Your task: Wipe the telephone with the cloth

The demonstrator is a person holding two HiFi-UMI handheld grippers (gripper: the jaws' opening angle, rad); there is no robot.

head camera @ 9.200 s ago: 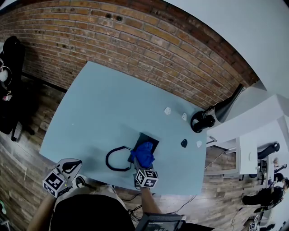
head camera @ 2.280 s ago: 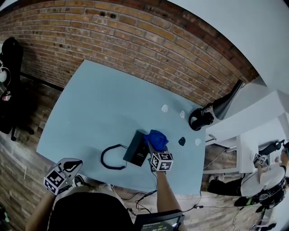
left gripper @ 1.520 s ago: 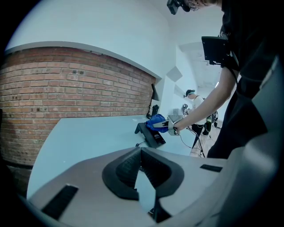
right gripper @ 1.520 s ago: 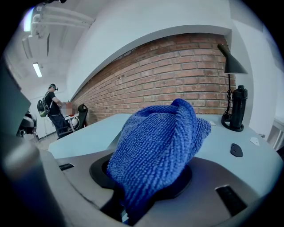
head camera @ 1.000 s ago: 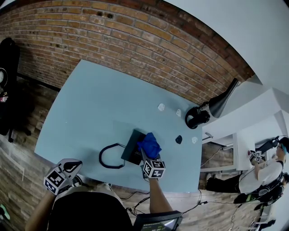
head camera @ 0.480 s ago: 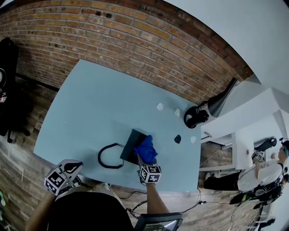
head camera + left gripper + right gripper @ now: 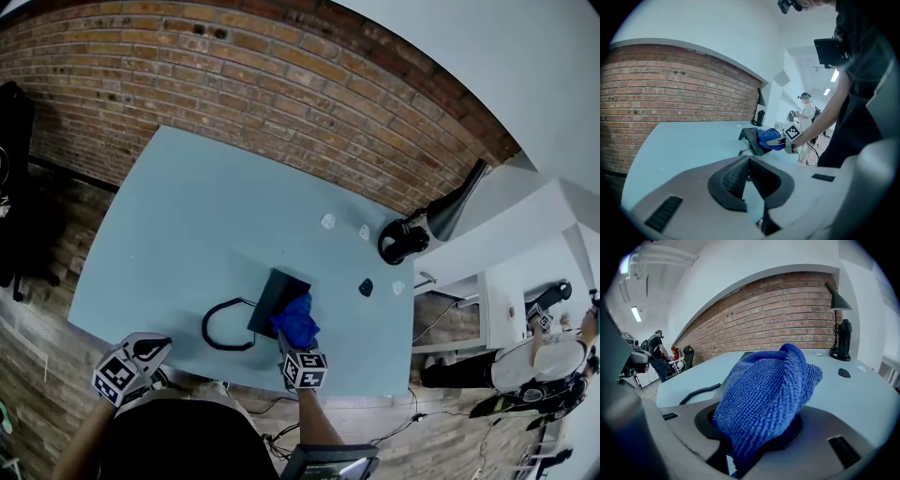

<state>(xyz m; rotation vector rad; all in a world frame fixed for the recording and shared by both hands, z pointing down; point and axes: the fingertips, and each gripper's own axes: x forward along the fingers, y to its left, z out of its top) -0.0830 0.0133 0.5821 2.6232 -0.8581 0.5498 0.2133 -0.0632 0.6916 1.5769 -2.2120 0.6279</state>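
The right claw (image 7: 292, 339) is clamping a bunched blue cloth (image 7: 296, 320). The wad is bulging out ahead of its tips and covering them in the right gripper view. Directly ahead of that claw, the black telephone (image 7: 277, 293) is lying on the tabletop (image 7: 187, 216), and the cloth is pressing on the corner nearest the claw. The coiled cord (image 7: 223, 330) is looping away to the claw's left. The left claw (image 7: 148, 349) is hanging at the tabletop's near edge, well apart from the telephone, its jaws meeting at the tips with nothing between them.

This looks like a wiping stroke in progress. Doing it well probably means letting only the soft wad, never the hard tips, ride on the plastic. It also means sweeping forward from the claw in overlapping passes across the sloped face. Nothing is bracing the telephone, so pressing lightly seems wise, or it may be sliding ahead of the claw. Staying right of the cord should be avoiding a snag.
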